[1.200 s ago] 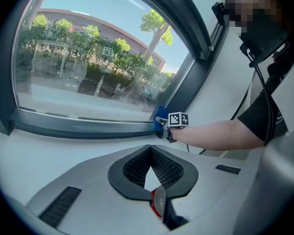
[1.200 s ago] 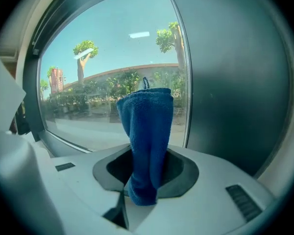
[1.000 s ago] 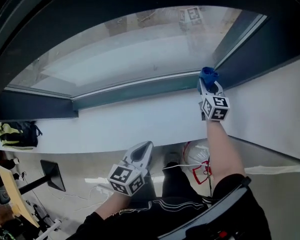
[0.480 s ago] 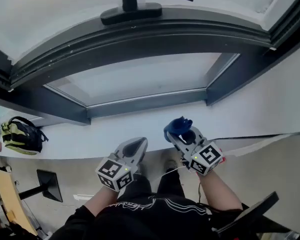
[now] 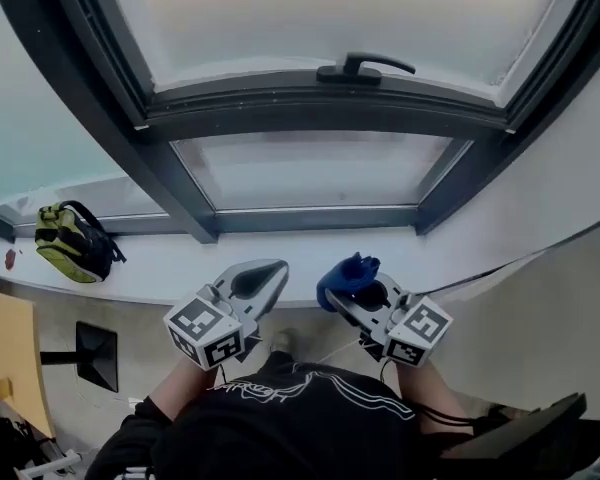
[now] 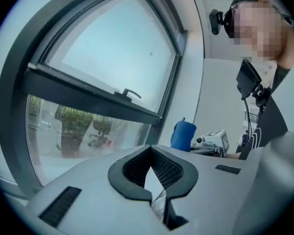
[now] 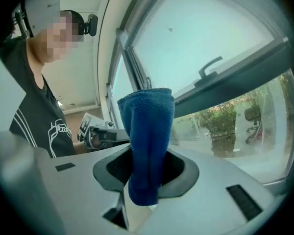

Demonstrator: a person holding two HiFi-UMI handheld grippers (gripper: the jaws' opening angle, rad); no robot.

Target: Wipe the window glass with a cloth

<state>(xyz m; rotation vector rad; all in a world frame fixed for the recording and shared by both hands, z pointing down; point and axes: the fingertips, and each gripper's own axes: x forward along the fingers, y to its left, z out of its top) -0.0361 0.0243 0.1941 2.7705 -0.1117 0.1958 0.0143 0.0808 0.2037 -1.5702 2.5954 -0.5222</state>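
Note:
The blue cloth (image 7: 147,141) sticks up from between the jaws of my right gripper (image 7: 144,180), which is shut on it. In the head view the right gripper (image 5: 345,286) holds the blue cloth (image 5: 348,273) low in front of the body, short of the window. The lower pane of window glass (image 5: 310,173) lies ahead in a dark frame, with a handle (image 5: 365,65) on the bar above it. Beside it, my left gripper (image 5: 263,276) is shut and holds nothing. From the left gripper (image 6: 152,175) the cloth (image 6: 184,135) shows to the right.
A white sill (image 5: 150,273) runs below the window. On it at the left lies a green and black backpack (image 5: 72,240). A dark mullion (image 5: 130,108) divides this window from the pane on the left. A white wall (image 5: 540,198) stands to the right.
My right gripper has drawn the cloth back from the lower right corner of the glass down to beside the left gripper. The head view has tilted up, bringing the handle and upper pane into sight.

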